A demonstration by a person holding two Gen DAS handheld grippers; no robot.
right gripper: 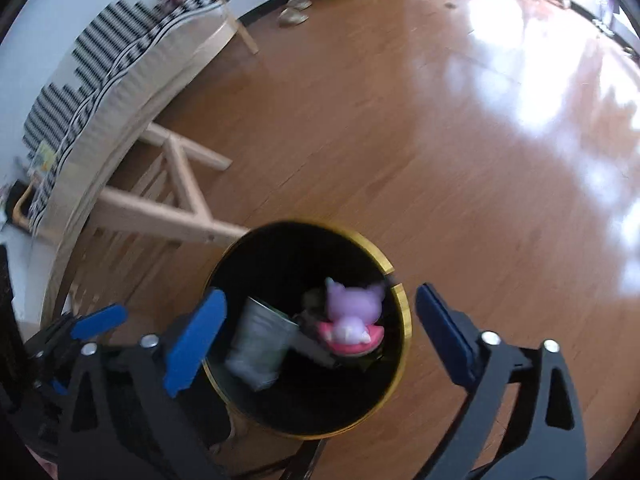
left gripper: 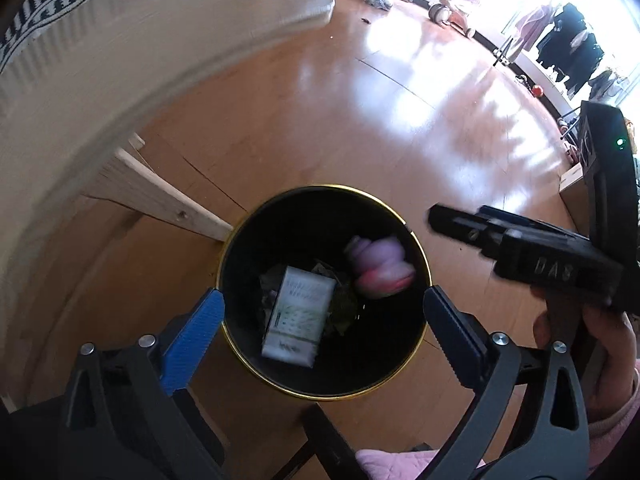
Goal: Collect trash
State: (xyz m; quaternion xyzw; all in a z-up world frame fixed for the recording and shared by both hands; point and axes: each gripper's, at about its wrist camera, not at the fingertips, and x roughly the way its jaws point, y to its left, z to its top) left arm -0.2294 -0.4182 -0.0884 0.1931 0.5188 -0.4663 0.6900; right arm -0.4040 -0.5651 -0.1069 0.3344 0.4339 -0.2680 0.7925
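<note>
Lying lengthwise, carton [left gripper: 298, 316] inside bin [left gripper: 256, 376].

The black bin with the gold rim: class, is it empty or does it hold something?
Not empty: the bin holds a white carton and a pink toy.

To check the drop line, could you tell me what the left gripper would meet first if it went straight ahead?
Probably the white box inside the black bin; the open left gripper points into its mouth, though depth is unclear.
</note>
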